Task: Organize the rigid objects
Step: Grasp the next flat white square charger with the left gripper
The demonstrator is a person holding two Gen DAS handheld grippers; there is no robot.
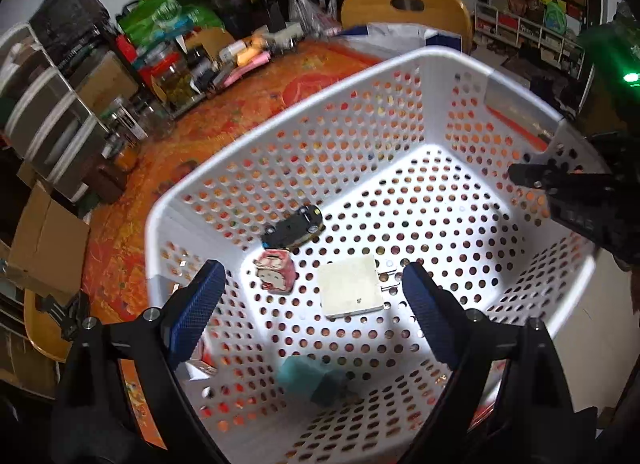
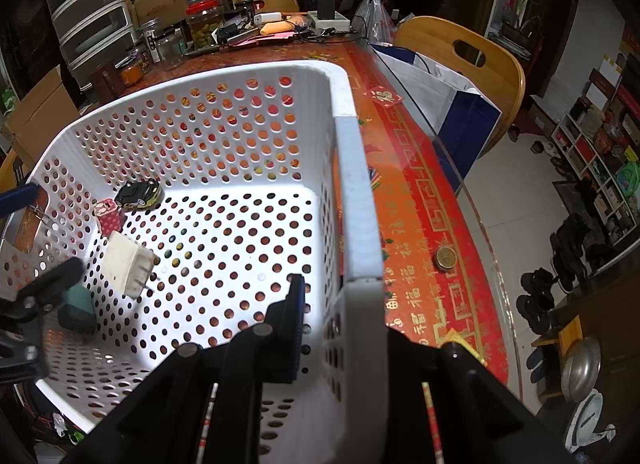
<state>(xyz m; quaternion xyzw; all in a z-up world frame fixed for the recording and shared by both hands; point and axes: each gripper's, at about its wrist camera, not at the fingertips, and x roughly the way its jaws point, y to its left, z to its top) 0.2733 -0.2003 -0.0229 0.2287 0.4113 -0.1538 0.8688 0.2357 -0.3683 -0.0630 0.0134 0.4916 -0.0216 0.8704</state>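
- White perforated basket (image 1: 400,76) is sitting on the red-orange tablecloth (image 1: 224,132), with jars (image 2: 202,22) and boxes crowding the table's far side.
- Right gripper (image 2: 344,328) is clamping shut on the basket's rim, near a corner.
- Left gripper (image 1: 316,304) is hovering wide open over the basket floor; nothing is sitting between its blue pads (image 1: 430,304).
- Below it are lying a white charger (image 1: 352,288), pink cube (image 1: 276,270), toy car (image 1: 294,226) and blurred teal block (image 1: 312,380).
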